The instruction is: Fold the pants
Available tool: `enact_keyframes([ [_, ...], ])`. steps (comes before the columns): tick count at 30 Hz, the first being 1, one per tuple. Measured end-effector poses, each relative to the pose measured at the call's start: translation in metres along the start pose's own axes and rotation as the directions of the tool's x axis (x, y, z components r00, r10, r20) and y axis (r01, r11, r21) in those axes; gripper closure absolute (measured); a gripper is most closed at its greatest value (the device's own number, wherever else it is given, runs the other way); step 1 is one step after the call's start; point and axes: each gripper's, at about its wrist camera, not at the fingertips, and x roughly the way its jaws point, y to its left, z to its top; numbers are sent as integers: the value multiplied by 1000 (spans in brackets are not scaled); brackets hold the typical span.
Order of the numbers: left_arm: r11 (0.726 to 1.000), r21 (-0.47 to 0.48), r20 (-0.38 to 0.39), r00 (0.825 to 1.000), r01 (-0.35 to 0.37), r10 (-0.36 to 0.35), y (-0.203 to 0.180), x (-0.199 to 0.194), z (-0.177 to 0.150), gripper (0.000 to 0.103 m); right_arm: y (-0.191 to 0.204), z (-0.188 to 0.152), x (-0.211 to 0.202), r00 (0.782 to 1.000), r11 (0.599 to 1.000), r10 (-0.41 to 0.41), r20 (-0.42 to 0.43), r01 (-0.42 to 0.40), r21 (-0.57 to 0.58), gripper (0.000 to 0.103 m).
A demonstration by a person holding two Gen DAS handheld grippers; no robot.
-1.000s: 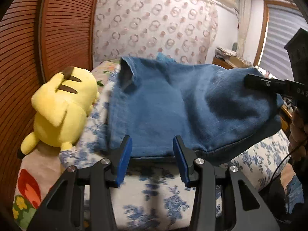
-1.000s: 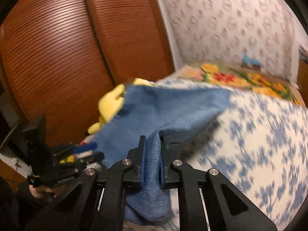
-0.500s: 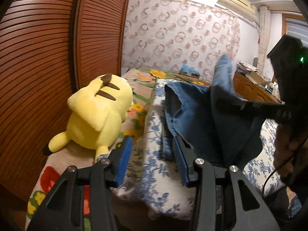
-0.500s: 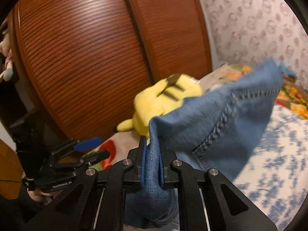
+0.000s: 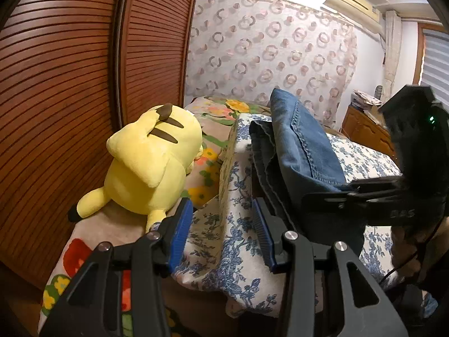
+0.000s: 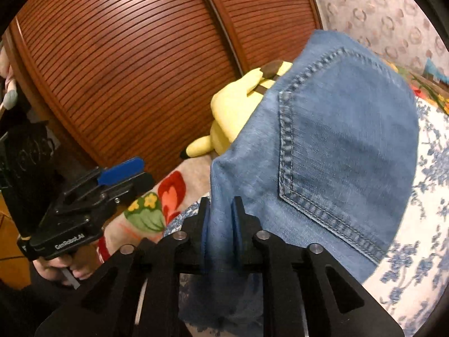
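Note:
The blue denim pants (image 6: 331,140) hang bunched from my right gripper (image 6: 220,224), which is shut on a fold of the fabric; a back pocket faces the camera. In the left wrist view the pants (image 5: 303,146) rise over the bed's near right side, held by the right gripper (image 5: 350,191). My left gripper (image 5: 221,233) is open and empty, its blue pads over the bed's near edge, left of the pants. It also shows in the right wrist view (image 6: 112,179) at lower left.
A yellow plush toy (image 5: 151,163) lies on the flowered blanket (image 5: 81,255) at the bed's left. The blue-floral sheet (image 5: 233,241) covers the bed. A brown slatted wardrobe (image 5: 70,84) stands at left; a wooden dresser (image 5: 364,132) at far right.
The right gripper has lifted the pants up and swung them left, gathering them into a hanging bunch. The left gripper has drawn back from the pants, staying open.

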Motion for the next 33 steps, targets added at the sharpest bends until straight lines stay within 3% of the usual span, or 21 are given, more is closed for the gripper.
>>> enact_keyframes([
  [2,1000,8,6,1000,5,-5,-2,-2,4,60,3,2,-13,999,999,-34,8,35,-21,64],
  [8,998,23,29,997,66,-67,-19,-7,23,60,-2,15,-63,981,983,-154,121,164,-79,48],
  [13,991,65,22,992,119,-121,-43,0,38,60,-41,32,-75,943,949,-294,157,307,-67,43],
  [17,987,102,-61,991,121,-116,-54,28,34,60,-79,46,-67,930,935,-342,133,350,-49,42],
  [22,993,74,-149,985,97,-86,-47,58,16,60,-114,58,-53,944,949,-312,111,315,-8,39],
  [28,991,9,-174,977,130,-127,-36,70,4,59,-144,69,-22,961,962,-271,49,269,40,29],
  [33,981,-38,-149,970,188,-192,-30,70,0,61,-171,64,0,993,983,-116,-7,116,139,26],
])
